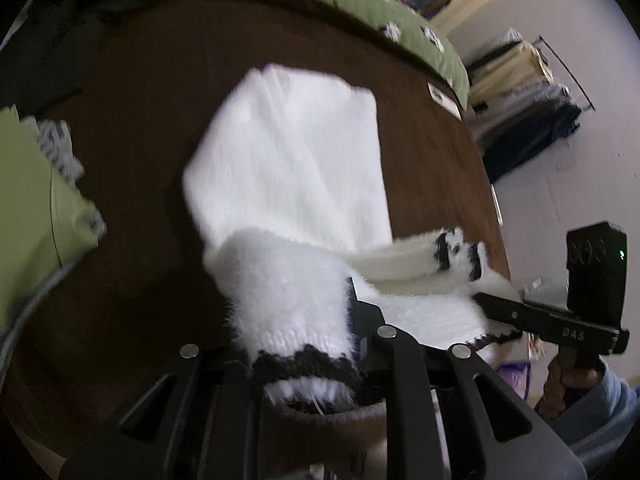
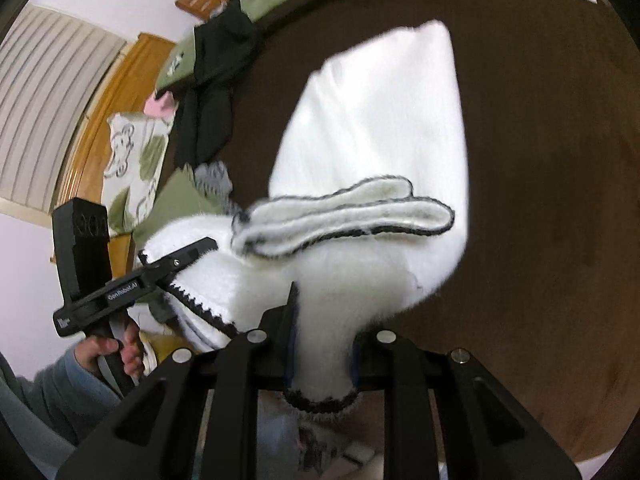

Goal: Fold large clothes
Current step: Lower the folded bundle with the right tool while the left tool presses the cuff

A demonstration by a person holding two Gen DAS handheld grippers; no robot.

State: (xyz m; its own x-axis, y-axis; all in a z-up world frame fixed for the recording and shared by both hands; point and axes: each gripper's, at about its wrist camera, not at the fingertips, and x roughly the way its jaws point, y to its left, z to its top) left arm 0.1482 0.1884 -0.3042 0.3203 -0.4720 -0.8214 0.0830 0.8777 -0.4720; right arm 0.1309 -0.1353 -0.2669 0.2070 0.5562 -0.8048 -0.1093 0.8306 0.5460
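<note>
Two grippers: both pinch the near, black-trimmed hem of one white fuzzy sweater (image 1: 288,168).
Left gripper (image 1: 304,344): jaws nearly closed, pads clamped on a bunched corner of the hem; cloth bulges out between the fingers.
Right gripper (image 2: 324,360): jaws likewise nearly closed, gripping the other hem corner, trim showing just below the pads.
Sweater position: far part lies flat on the brown bed cover (image 1: 132,128); near part is raised off it and hangs between the two grips.
Sleeve cuffs (image 2: 344,216): black-edged, lying folded across the body, just ahead of the right grip.
Step in hand: probably the lengthwise fold, hem being carried toward the far edge.
Next move calls for: both hands travelling together at even height, so the hem lands square on the far edge.
Risk: cuffs may slide out of the fold; fuzzy knit could slip from a pinch.
Surroundings: green patterned quilt (image 1: 360,4) along the far side, dark garment (image 2: 216,76) at the left.
</note>
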